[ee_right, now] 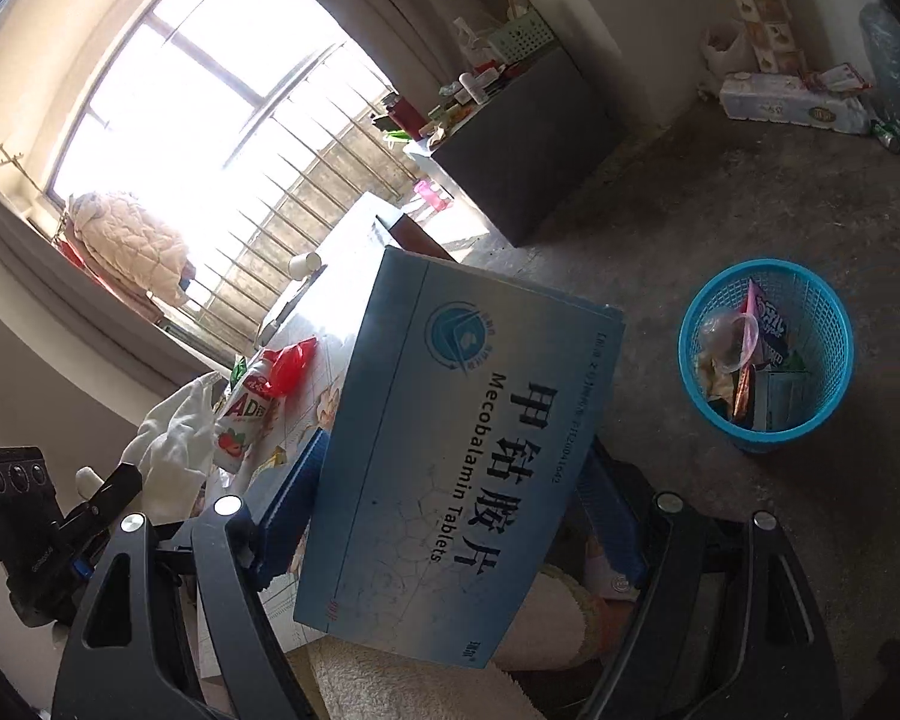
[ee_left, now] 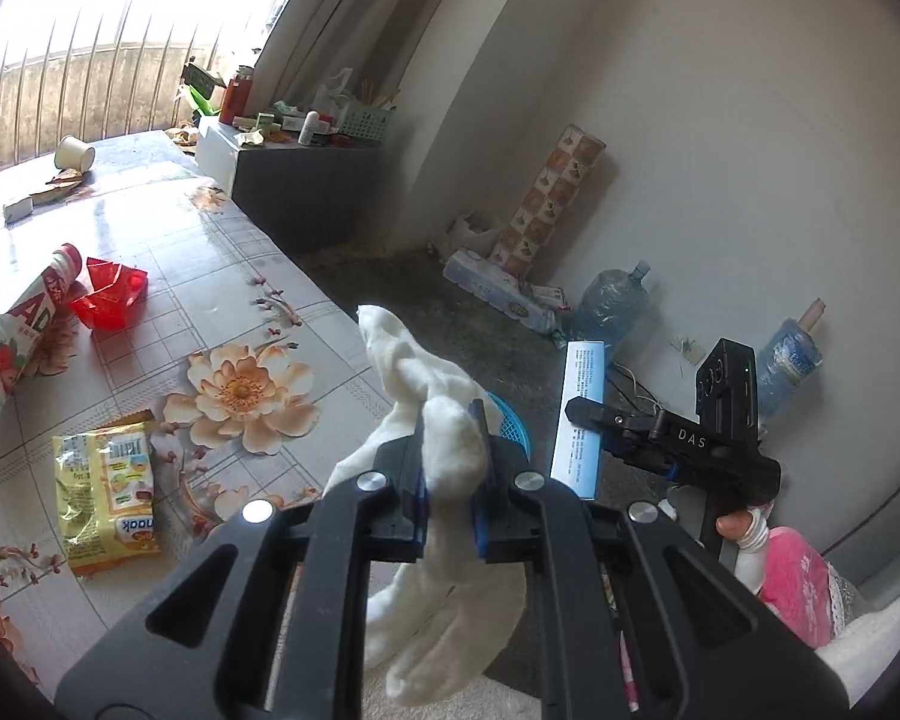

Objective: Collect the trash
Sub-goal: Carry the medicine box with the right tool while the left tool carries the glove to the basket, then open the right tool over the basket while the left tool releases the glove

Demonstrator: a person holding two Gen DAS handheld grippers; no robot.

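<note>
A: Start at the left. What's still lying on the table [ee_left: 150, 228]?

B: On the flowered tablecloth, a white drink bottle [ee_left: 21, 324] with a strawberry label lies on its side, its far end touching a crumpled red wrapper [ee_left: 111, 294]. Nearer the camera is a yellow snack packet [ee_left: 105, 489], flat and creased. Far back sits a tipped paper cup [ee_left: 73, 153].

A: And the left gripper [ee_left: 450, 468]?

B: Its jaws are pressed tight on a white tissue [ee_left: 426, 396]. The tissue is soft and wrinkled; one end sticks up past the fingertips, the rest droops below them. It hangs just past the table's edge, over the floor.

A: Further right?

B: The right gripper [ee_right: 450, 516] is clamped across a medicine box [ee_right: 450, 462], its blue pads [ee_right: 291, 504] against the box's two long sides, so the jaws stand wide. The box is flat, pale blue fading to white, printed "Mecobalamin Tablets" under large Chinese characters, with a round logo near the top. From the left wrist view it shows edge-on, a thin upright strip [ee_left: 582, 420].

A: Where's the bin?

B: A blue mesh basket [ee_right: 822, 360] stands on the concrete floor to the right of the box, apart from it. Inside are wrappers, a clear plastic cup and other scraps.
</note>
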